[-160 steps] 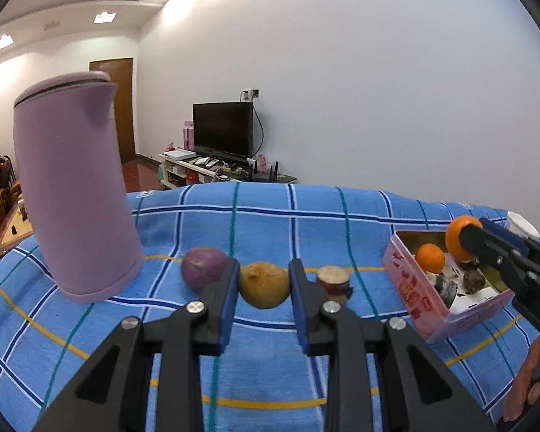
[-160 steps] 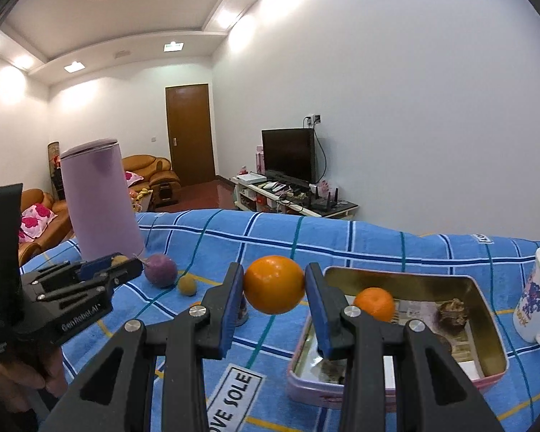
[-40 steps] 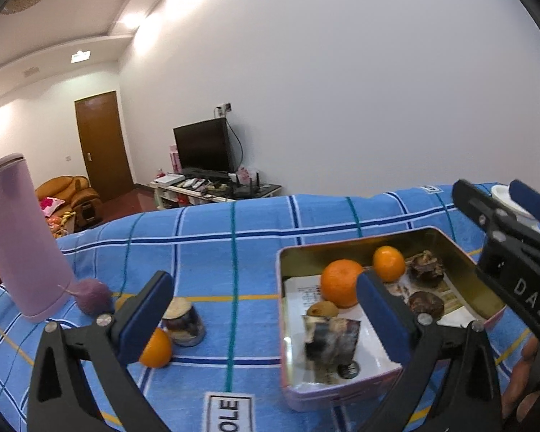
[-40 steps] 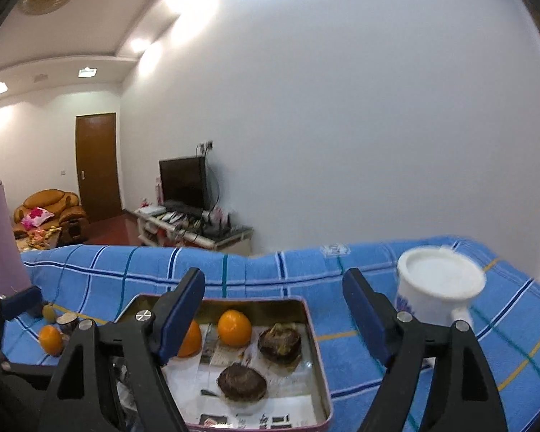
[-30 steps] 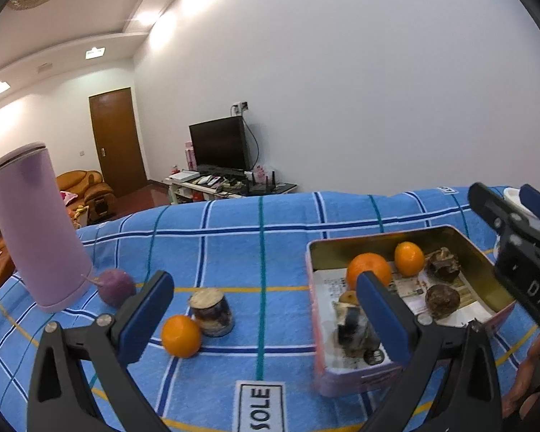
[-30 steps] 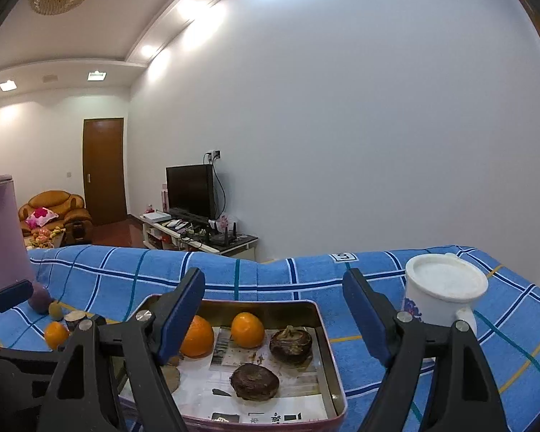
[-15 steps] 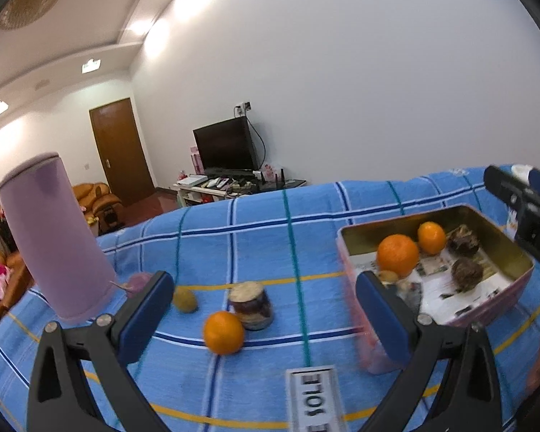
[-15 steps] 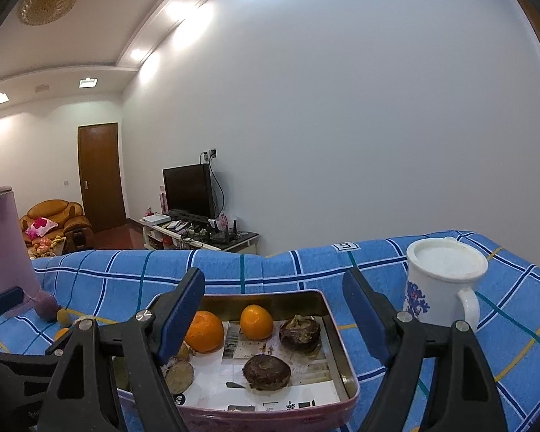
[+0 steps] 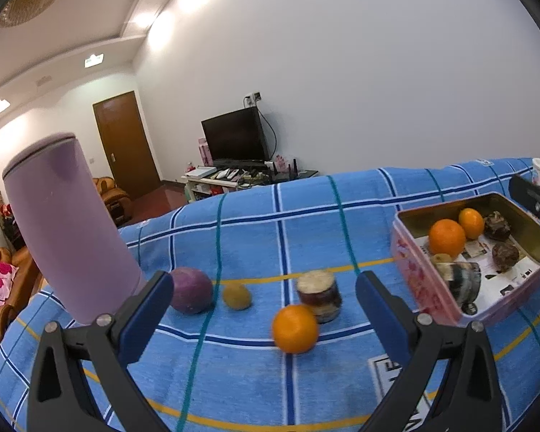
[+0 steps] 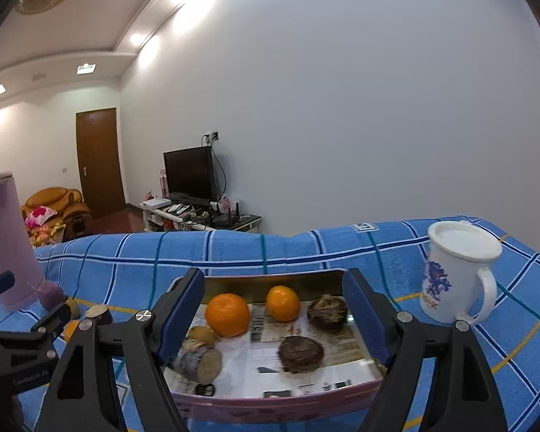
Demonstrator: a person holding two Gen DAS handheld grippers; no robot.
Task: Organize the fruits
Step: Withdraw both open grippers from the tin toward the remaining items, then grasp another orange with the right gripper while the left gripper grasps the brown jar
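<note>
My left gripper point(image 9: 262, 309): jaws wide apart, empty. Loose orange point(image 9: 295, 328) on blue cloth point(image 9: 234, 378) sits between my fingers, slightly ahead, round, no long axis. Tin point(image 10: 270, 401) lies rightward. My right gripper point(image 10: 271, 313): spread, empty, farther off.

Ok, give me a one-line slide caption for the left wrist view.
Open left gripper faces a loose orange on the blue plaid cloth; pink rectangular tin at right holds more fruit.

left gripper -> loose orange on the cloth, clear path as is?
Probably yes. The left gripper is open and empty, and the orange lies in the open on the cloth, framed between its fingers. The cut fruit sits close behind it, which might crowd one finger.
</note>
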